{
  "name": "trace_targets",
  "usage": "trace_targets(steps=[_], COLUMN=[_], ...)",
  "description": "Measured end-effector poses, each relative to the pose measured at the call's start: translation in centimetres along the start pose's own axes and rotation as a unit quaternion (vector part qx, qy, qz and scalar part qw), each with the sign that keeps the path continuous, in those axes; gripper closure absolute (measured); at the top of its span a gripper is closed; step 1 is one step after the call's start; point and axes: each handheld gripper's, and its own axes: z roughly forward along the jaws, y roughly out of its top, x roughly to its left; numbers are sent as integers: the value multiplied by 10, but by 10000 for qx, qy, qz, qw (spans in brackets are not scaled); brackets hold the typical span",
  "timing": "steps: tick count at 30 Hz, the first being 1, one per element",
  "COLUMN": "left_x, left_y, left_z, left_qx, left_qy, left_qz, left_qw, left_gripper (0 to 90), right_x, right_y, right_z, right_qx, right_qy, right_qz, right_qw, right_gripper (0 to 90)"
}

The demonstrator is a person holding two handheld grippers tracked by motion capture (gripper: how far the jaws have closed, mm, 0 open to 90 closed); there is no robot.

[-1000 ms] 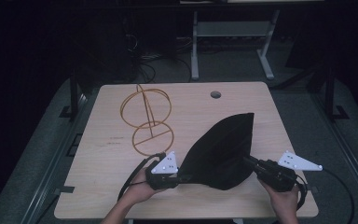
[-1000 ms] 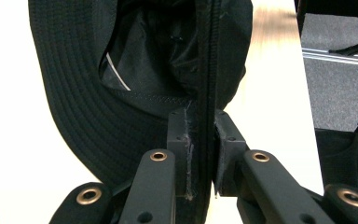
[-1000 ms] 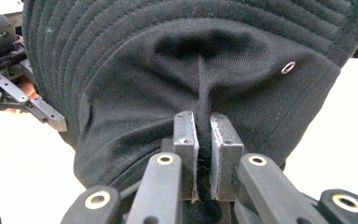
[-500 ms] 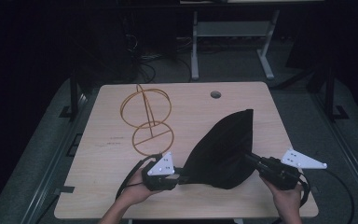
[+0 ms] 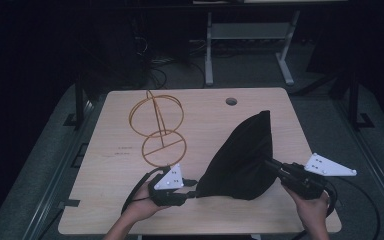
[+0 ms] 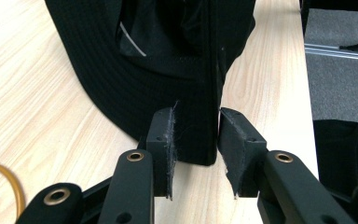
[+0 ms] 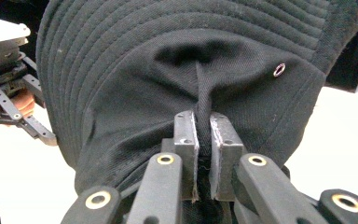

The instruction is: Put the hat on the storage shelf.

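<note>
I find the black bucket hat [image 5: 242, 157] raised over the near right part of the wooden table [image 5: 105, 150], stretched between my two grippers and tapering up to a point toward the far edge. My right gripper [image 5: 272, 166] is clenched on a pinch of the crown fabric; in the right gripper view the cloth puckers into a fold between the pads [image 7: 185, 140], with a small metal eyelet [image 7: 278, 70] off to one side. In my judgement this grip carries the hat's weight and is why the hat stands tall instead of slumping. My left gripper [image 5: 194, 192] sits at the hat's lower near corner. Its jaws have just been opening: in the left gripper view a folded edge of the hat [image 6: 196, 135] lies between the pads [image 6: 164, 140], touching the left one, with a sliver of daylight at the right one, so I record this side as released, cloth between the pads but not pressed. I read the step as the left side letting go so the right can carry the hat alone. The gold wire stand [image 5: 157, 127], two hoops on a stem, waits on the far left of the table, well apart from the hat; I judge it the likely destination.
</note>
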Motion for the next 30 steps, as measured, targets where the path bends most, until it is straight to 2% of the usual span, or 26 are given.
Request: trace_targets(steps=[8,18,26,30], left_x=[0,1,1,1], left_y=[-12,-29,-37,-40], left_z=[-10,-22,-25,-24], left_qx=[38,73,76,88], left_qy=[85,244,279,306], left_qz=[-46,-211,-246,-248], left_qw=[9999,9995,9993,9992], left_gripper=[639,603,603,604], right_x=[-1,-2,-2,-2], right_y=[12,30,43,49], right_z=[-1,1,6,9], right_qx=[7,-4,47,30], right_qy=[-19,2,12,43], right_qz=[-52,-149,-246,-166], right_qw=[10000,9999,9997,9998], right_gripper=[831,832,837,839])
